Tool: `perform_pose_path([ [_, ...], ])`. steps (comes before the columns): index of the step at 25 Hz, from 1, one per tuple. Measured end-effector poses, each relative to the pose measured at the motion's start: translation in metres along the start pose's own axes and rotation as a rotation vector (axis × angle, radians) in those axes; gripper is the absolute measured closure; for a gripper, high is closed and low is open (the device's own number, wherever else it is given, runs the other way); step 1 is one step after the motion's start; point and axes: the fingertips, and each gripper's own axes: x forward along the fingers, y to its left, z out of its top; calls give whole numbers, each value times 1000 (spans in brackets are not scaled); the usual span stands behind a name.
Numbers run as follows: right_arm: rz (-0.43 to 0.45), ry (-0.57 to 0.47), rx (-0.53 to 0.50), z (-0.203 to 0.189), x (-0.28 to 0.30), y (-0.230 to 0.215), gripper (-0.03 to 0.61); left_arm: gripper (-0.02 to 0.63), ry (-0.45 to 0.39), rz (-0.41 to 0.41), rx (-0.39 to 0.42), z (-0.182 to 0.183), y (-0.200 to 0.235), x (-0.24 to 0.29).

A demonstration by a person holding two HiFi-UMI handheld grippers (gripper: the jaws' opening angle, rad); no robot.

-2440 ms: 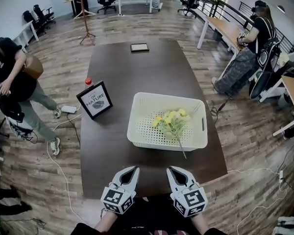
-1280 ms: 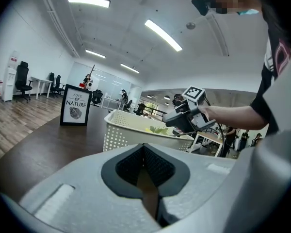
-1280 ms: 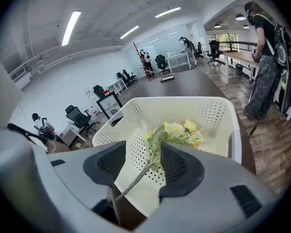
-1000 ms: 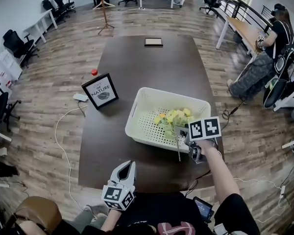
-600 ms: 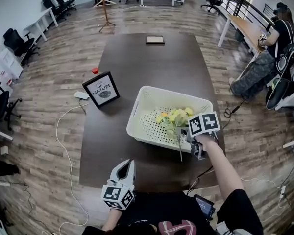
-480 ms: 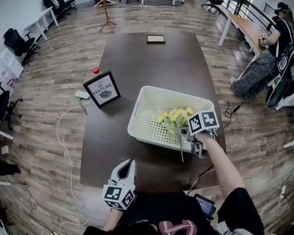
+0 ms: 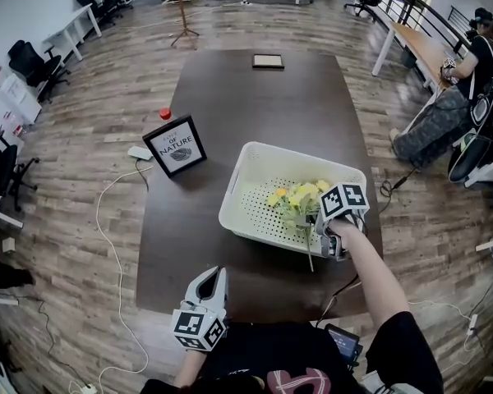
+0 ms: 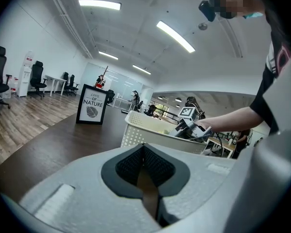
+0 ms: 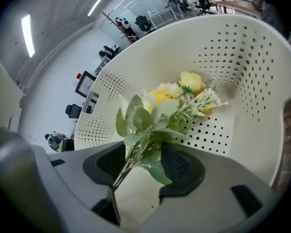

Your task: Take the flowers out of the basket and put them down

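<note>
Right gripper (image 9: pixel 143 165) reaching for the flowers (image 9: pixel 174 101) lying in the basket (image 9: pixel 252 81)
Its jaws stand half apart astride the stems (image 9: pixel 120 171), not pinching; I'd close low on them, then lift straight up. Left gripper (image 8: pixel 144 165) closed, empty.

A black-framed sign (image 7: pixel 175 145) stands on the dark table (image 7: pixel 230 97), left of centre in the head view. Its white face reads "OF NATURE" in capitals above a leaf drawing. A smaller word on top is too small to read.
</note>
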Motion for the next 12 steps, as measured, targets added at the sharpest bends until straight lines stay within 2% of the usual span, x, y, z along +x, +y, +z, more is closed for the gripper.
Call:
perform_pose_path([
  [12, 70, 24, 51, 0, 13, 8, 372, 604, 9, -12, -20, 0, 7, 5],
])
